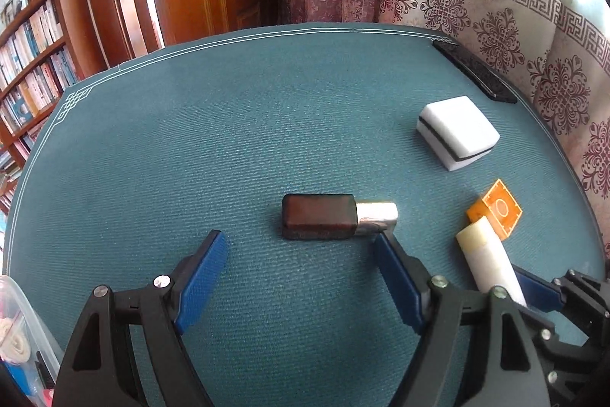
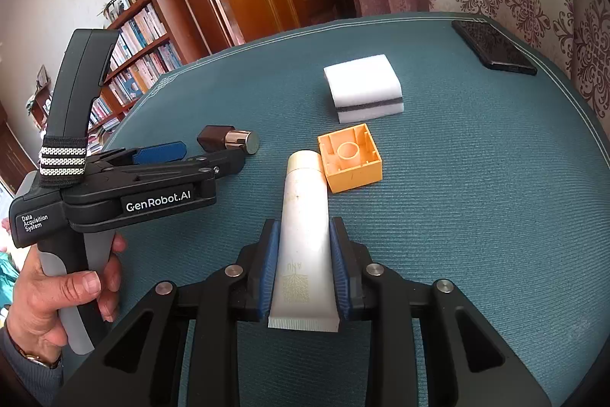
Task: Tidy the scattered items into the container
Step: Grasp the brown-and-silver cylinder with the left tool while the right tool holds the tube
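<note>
A brown bottle with a silver cap (image 1: pixel 320 222) lies on its side on the teal table mat (image 1: pixel 228 140), just ahead of my left gripper (image 1: pixel 301 254), which is open with nothing between its blue pads. My right gripper (image 2: pixel 305 226) is shut on a white tube (image 2: pixel 305 216) near its crimped end. The tube's cap end touches an orange hollow block (image 2: pixel 350 159). Behind the block rests a white sponge with a dark stripe (image 2: pixel 364 90). In the right wrist view the left gripper (image 2: pixel 206 155) sits next to the bottle (image 2: pixel 225 140), held by a hand (image 2: pixel 57 288).
A black phone (image 2: pixel 493 50) lies at the mat's far right corner. A clear plastic container (image 1: pixel 19 323) with items inside shows at the lower left edge. A patterned curtain (image 1: pixel 533 44) hangs close on the right; a wooden door and bookshelves stand beyond the table.
</note>
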### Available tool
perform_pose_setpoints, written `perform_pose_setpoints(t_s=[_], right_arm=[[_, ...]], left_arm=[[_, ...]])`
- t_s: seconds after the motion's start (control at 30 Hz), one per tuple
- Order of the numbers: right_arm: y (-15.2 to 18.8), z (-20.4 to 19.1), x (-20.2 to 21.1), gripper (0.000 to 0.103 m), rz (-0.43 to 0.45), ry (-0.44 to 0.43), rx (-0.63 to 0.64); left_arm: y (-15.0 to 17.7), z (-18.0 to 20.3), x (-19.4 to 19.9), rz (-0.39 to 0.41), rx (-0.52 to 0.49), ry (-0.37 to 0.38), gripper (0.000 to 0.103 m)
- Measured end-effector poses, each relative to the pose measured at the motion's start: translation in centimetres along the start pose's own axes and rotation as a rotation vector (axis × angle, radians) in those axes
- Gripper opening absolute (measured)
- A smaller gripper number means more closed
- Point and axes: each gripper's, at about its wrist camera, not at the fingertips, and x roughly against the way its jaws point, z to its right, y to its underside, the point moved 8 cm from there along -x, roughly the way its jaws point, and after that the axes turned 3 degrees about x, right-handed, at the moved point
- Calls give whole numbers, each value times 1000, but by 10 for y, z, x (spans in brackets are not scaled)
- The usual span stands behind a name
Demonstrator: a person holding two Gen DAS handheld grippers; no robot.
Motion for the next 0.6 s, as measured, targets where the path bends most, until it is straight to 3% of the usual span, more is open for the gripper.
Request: perform_pose_setpoints(t_s=[0.27, 0.6], right_arm=[[-1, 1, -2, 30, 3, 1, -7], [-1, 0, -2, 30, 4, -3, -12]], left_arm=[[-2, 5, 3, -11, 52, 41, 83], [-11, 6, -4, 18, 61, 11, 83]])
